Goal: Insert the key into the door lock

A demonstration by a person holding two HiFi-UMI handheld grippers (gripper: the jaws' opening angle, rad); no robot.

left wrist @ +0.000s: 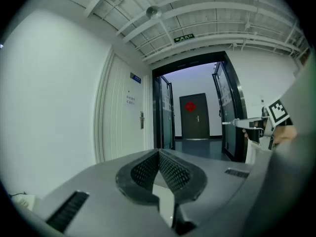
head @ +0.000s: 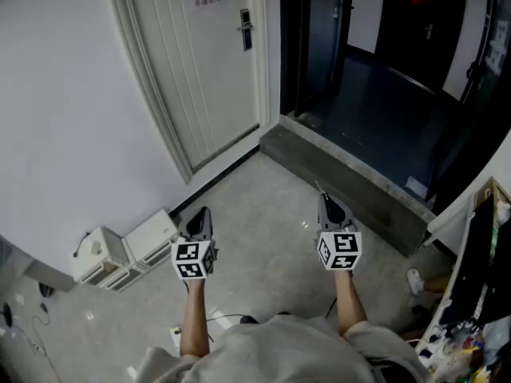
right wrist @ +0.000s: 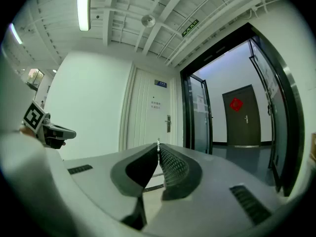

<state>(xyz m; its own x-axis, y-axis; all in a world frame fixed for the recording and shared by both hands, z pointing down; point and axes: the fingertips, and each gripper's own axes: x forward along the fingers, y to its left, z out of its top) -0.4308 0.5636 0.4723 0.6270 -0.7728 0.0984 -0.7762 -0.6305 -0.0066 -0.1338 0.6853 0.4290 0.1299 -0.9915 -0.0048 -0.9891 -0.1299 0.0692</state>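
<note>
The white door [head: 209, 70] stands shut at the upper left of the head view, with its dark lock and handle [head: 246, 29] at its right edge. The lock [right wrist: 168, 124] is far ahead in the right gripper view, and the lock [left wrist: 141, 120] is equally distant in the left gripper view. My right gripper [head: 323, 199] is held level and shut on a thin metal key [right wrist: 158, 142] that pokes out past the tips. The key [head: 318, 187] points toward the doorway. My left gripper [head: 202, 212] is shut with nothing in it, its pads [left wrist: 173, 171] meeting at the tip.
Two white boxes [head: 128, 250] sit on the floor against the left wall. A grey stone step [head: 351, 182] leads to a dark glass doorway [head: 375, 70] right of the door. A cluttered shelf [head: 479, 302] stands at the far right, and a shoe [head: 415, 281] lies nearby.
</note>
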